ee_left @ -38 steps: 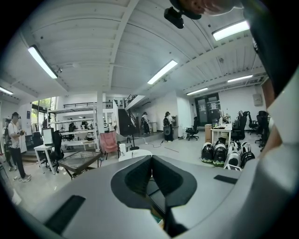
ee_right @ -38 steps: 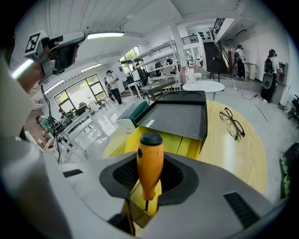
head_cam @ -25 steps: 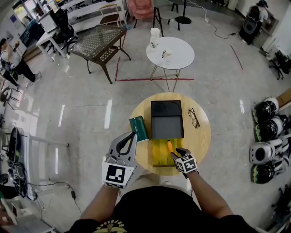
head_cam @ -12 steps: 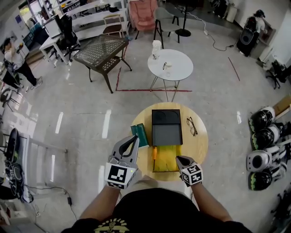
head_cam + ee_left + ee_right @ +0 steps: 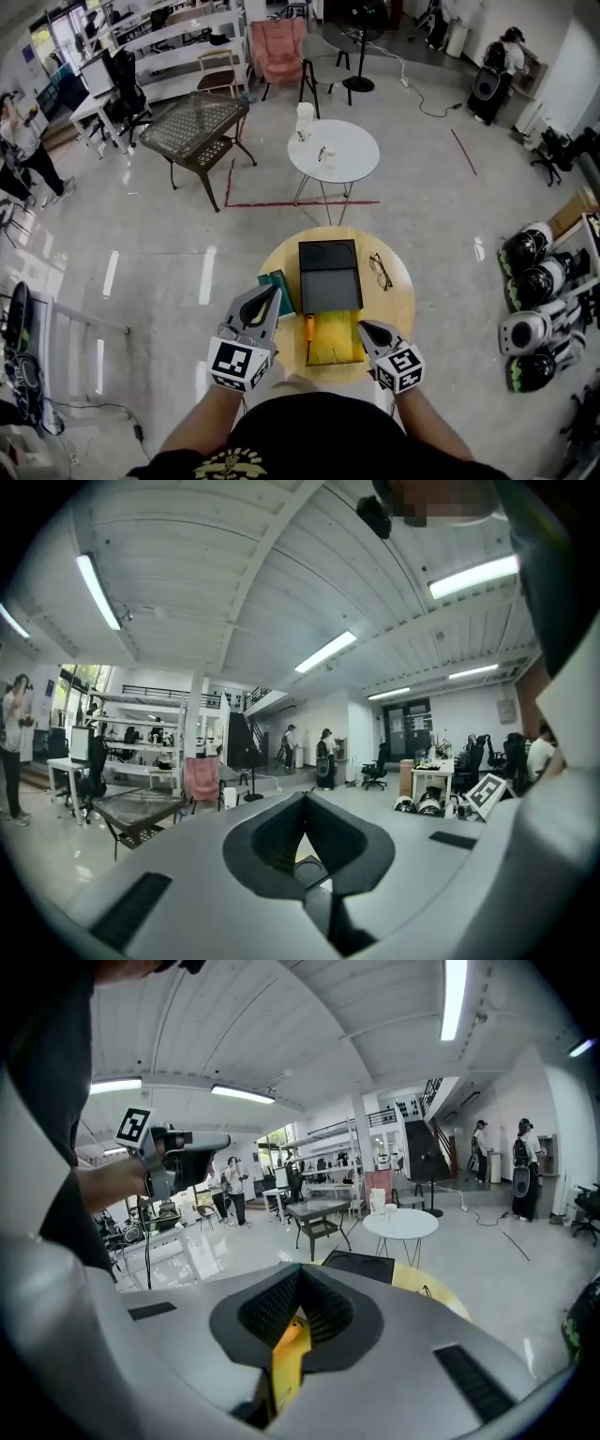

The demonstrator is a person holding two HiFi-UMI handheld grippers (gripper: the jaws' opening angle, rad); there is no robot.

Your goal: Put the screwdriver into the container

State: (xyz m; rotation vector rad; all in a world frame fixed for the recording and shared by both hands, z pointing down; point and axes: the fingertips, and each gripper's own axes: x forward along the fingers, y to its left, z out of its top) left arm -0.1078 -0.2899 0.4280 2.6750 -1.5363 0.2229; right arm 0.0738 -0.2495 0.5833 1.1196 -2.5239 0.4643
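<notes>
The screwdriver (image 5: 308, 330), with an orange handle, lies along the left edge of the yellow container (image 5: 336, 341) on the round wooden table (image 5: 398, 302). Whether it rests inside or on the rim I cannot tell. My right gripper (image 5: 363, 327) hovers at the container's right edge, shut and holding nothing. In the right gripper view its jaws (image 5: 300, 1269) meet, and the yellow container (image 5: 289, 1358) shows through the gap below them. My left gripper (image 5: 273, 292) hangs over the table's left edge, also shut and empty, and its tips (image 5: 304, 797) meet in the left gripper view.
A black tray (image 5: 329, 275) sits just beyond the yellow container. A green box (image 5: 277, 286) lies to its left and a pair of glasses (image 5: 380, 271) to its right. A white round table (image 5: 333, 150) stands farther off, and helmets (image 5: 530, 281) line the floor at right.
The right gripper has left the screwdriver and drawn back toward me. The screwdriver went from the container's middle to its left edge. The left gripper has barely moved.
</notes>
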